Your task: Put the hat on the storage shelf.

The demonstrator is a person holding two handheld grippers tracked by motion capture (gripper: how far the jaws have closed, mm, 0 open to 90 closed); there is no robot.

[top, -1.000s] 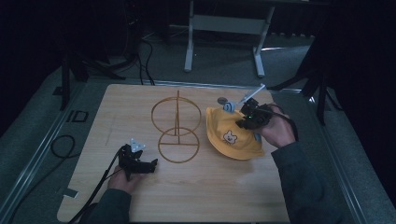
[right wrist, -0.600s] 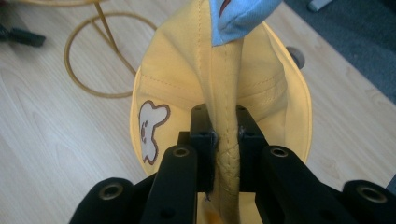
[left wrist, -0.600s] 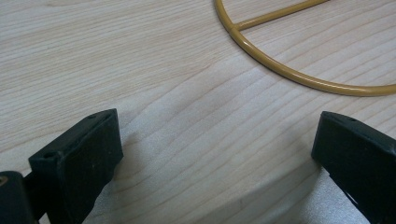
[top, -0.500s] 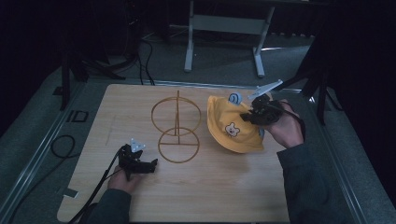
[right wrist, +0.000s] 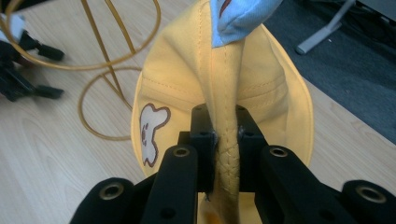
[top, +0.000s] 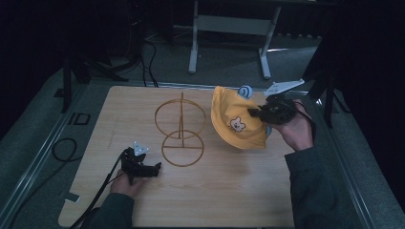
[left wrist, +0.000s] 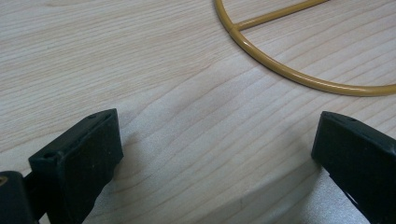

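Hat: we are seeing a yellow hat (top: pixel 237 122) with a small bear patch on it, hanging in the air above the right half of the table, to the right of the wire stand. A light blue piece (top: pixel 245 90) is showing at its far top edge.
Right gripper: we are seeing the right gripper (top: pixel 261 114) holding the hat from the right side; in the right gripper view its jaws are pressing together on a folded, stitched edge of the yellow cloth (right wrist: pixel 227 154).
Wire stand: a golden wire stand (top: pixel 181 128) is standing near the middle of the table, with one ring flat on the wood and one ring upright on a thin post.
Left gripper: the left gripper (top: pixel 156 167) is lying low on the near left part of the table, just beside the flat ring; its jaws are standing wide apart with only bare wood between them.
Table: the light wooden table (top: pixel 229 191) is carrying the stand.
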